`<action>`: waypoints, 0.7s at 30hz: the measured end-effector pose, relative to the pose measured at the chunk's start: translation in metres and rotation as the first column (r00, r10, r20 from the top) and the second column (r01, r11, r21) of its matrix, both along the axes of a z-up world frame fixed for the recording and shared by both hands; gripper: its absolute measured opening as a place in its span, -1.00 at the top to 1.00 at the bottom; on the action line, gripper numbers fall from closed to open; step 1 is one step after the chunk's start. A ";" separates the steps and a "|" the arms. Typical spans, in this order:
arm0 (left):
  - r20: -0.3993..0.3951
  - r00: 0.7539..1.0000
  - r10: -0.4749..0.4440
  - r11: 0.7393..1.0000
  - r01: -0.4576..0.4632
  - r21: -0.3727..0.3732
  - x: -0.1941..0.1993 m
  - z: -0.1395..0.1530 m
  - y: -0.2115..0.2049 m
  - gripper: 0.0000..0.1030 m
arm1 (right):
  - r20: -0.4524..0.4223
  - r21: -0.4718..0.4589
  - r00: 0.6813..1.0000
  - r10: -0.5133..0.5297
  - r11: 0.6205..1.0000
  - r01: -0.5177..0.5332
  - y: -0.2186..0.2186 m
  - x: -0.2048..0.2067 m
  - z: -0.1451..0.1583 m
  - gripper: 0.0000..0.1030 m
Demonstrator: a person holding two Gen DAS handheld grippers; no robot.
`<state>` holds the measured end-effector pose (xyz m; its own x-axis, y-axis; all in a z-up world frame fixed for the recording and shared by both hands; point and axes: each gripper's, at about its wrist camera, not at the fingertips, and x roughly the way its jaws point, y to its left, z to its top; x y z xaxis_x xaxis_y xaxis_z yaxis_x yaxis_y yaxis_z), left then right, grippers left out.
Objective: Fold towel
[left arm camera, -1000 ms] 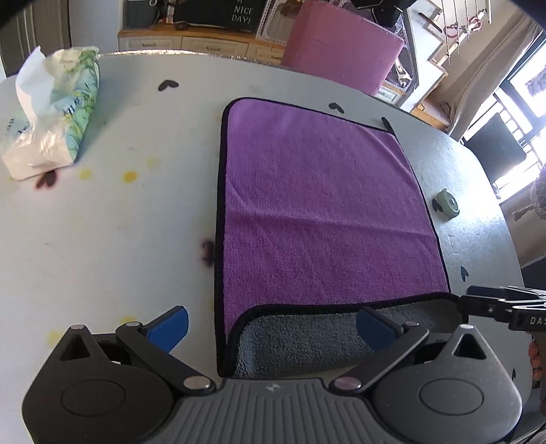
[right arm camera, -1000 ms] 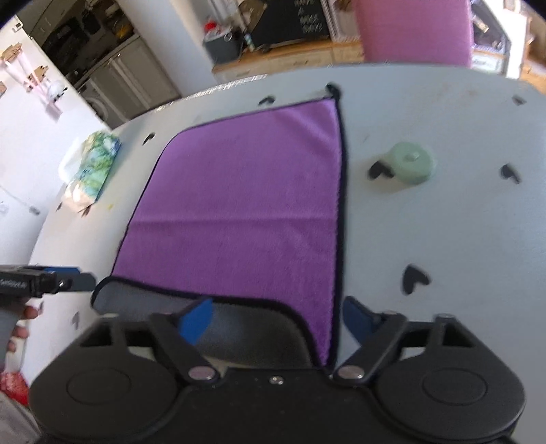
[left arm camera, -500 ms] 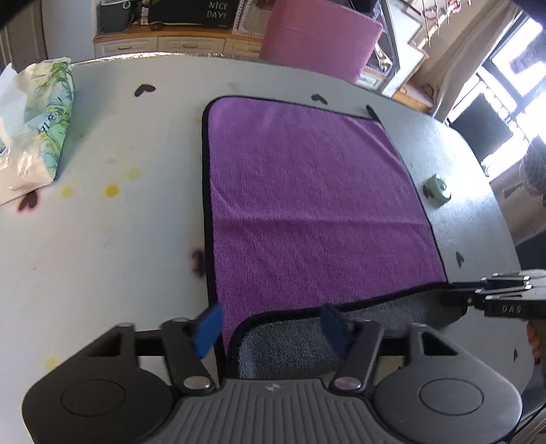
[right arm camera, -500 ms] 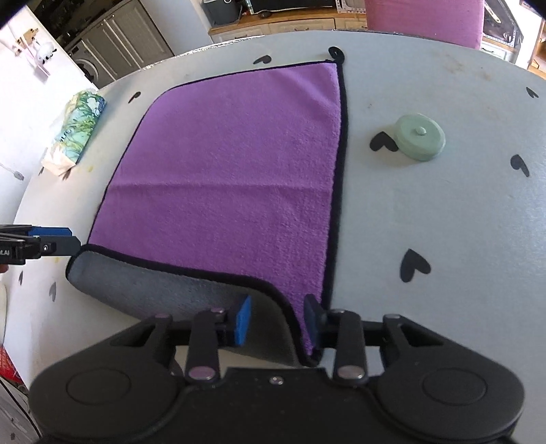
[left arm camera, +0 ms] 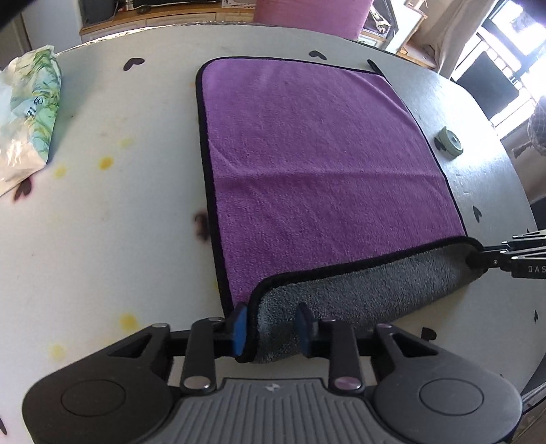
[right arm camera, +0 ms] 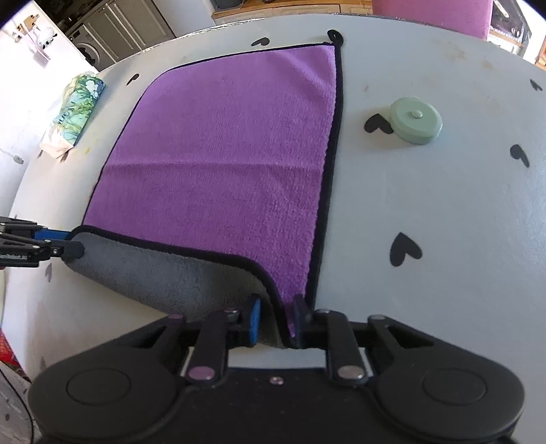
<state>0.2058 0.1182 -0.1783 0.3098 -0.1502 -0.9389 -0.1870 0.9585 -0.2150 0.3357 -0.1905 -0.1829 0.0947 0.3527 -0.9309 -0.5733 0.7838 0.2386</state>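
A purple towel (left arm camera: 307,164) with black trim and a grey underside lies flat on the white table; it also shows in the right wrist view (right arm camera: 232,153). Its near edge is lifted and curls over, grey side showing. My left gripper (left arm camera: 271,328) is shut on the near left corner. My right gripper (right arm camera: 276,321) is shut on the near right corner. Each gripper shows at the other view's edge, the right one (left arm camera: 505,261) and the left one (right arm camera: 41,251), pinching the towel's lifted edge.
A tissue pack (left arm camera: 27,116) lies at the far left of the table, also seen in the right wrist view (right arm camera: 75,109). A round green lid (right arm camera: 414,119) sits right of the towel. A pink chair (left arm camera: 310,15) stands behind the table. Black hearts dot the table.
Both grippers have closed from open onto the towel's near corners. The near edge has lifted and curled further, showing more grey underside.
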 end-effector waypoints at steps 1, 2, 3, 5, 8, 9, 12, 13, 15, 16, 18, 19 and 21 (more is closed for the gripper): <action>-0.002 1.000 -0.002 1.000 0.002 -0.005 0.000 0.000 0.001 0.52 | -0.004 -0.001 1.000 0.005 1.000 -0.005 0.000 0.000 0.000 0.75; -0.005 1.000 -0.002 1.000 0.002 -0.006 -0.001 -0.001 0.000 0.52 | -0.003 -0.004 1.000 0.012 1.000 -0.012 0.001 -0.001 0.001 0.77; -0.009 1.000 -0.005 1.000 0.005 -0.003 -0.002 -0.001 0.000 0.52 | -0.001 -0.009 1.000 0.020 1.000 -0.020 0.002 -0.002 0.001 0.79; -0.012 1.000 -0.012 1.000 0.012 0.004 -0.002 -0.001 -0.002 0.58 | 0.005 -0.011 1.000 0.026 1.000 -0.026 0.003 -0.004 0.002 0.79; -0.014 1.000 -0.021 1.000 0.021 0.012 -0.003 0.000 -0.003 0.82 | 0.012 -0.012 1.000 0.029 1.000 -0.029 0.003 -0.006 0.003 0.82; -0.012 1.000 -0.022 1.000 0.022 0.017 -0.003 0.001 -0.003 0.86 | 0.015 -0.013 0.999 0.031 0.999 -0.031 0.004 -0.007 0.003 0.86; 0.007 1.000 -0.023 1.000 0.023 0.019 -0.004 0.004 -0.003 0.89 | 0.029 -0.008 0.999 0.037 0.999 -0.037 0.005 -0.009 0.006 0.91; 0.012 1.000 -0.021 1.000 0.021 0.021 -0.004 0.005 -0.003 0.89 | 0.033 -0.004 0.999 0.038 0.999 -0.038 0.005 -0.009 0.007 0.91; 0.017 1.000 -0.018 0.999 0.017 0.027 -0.004 0.006 -0.002 0.89 | 0.038 0.002 0.999 0.039 0.999 -0.039 0.005 -0.010 0.008 0.91; 0.018 1.000 -0.016 0.999 0.016 0.029 -0.004 0.006 -0.002 0.89 | 0.040 0.005 0.998 0.041 0.999 -0.041 0.005 -0.010 0.009 0.91; 0.021 1.000 -0.015 0.999 0.014 0.032 -0.004 0.006 -0.002 0.89 | 0.043 0.009 0.998 0.041 0.999 -0.041 0.004 -0.011 0.011 0.91; 0.024 1.000 -0.015 0.999 0.014 0.034 -0.004 0.007 -0.002 0.89 | 0.045 0.011 0.998 0.042 0.999 -0.042 0.003 -0.012 0.011 0.91; 0.033 0.999 -0.012 0.999 0.011 0.037 -0.004 0.009 -0.003 0.89 | 0.047 0.016 0.998 0.042 0.999 -0.043 0.002 -0.012 0.013 0.91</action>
